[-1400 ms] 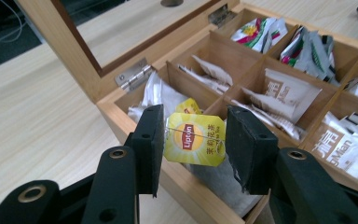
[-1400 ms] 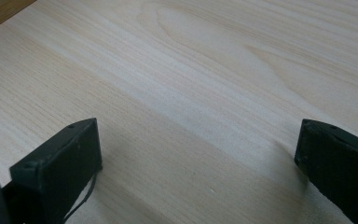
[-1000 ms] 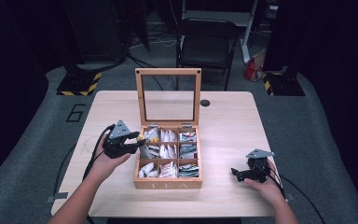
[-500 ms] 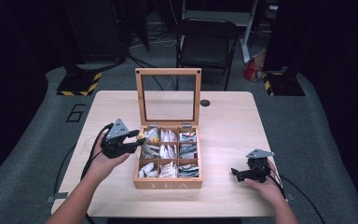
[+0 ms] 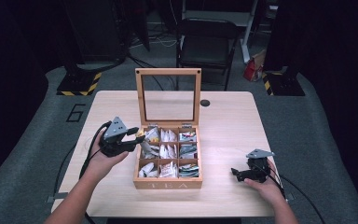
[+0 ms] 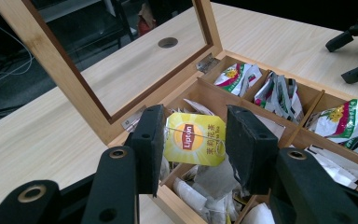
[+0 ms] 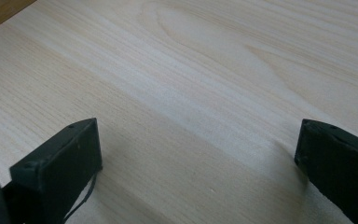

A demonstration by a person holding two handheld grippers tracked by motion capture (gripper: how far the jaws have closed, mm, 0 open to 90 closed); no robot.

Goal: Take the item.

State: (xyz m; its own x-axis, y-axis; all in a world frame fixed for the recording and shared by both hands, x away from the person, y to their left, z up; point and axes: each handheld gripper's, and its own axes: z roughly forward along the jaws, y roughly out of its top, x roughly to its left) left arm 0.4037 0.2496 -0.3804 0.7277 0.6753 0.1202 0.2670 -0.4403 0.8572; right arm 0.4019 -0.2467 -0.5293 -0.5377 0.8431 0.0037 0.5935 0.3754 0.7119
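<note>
At the left of the tabletop (image 5: 112,100), the left hand-held gripper (image 5: 131,136) hangs over the left edge of the open wooden tea box (image 5: 168,184). In the left gripper view its jaws stand partly apart with a yellow Lipton tea bag packet (image 6: 195,138) between them. The packet sits upright above the box's near-left compartments. It seems to touch the left jaw, while a small gap shows at the right jaw, so I cannot tell whether it is truly pinched or merely framed.

The packet looks like a thin paper envelope: very light, soft, easy to crease or tear, and likely to slip if caught only by a corner. The safest hold, I judge, is across its flat faces near the upper edge, with gentle pressure.

The box itself is stiff, with its glass-paned lid (image 5: 168,95) standing upright on rear hinges. Its nine compartments hold more sachets (image 5: 188,151), white and green-printed, packed loosely.

Well to the right, the right hand-held gripper (image 5: 238,172) rests low on the tabletop in the person's right hand (image 5: 264,187), pointing toward the box. Its jaws are wide apart with nothing but bare wood between them.
</note>
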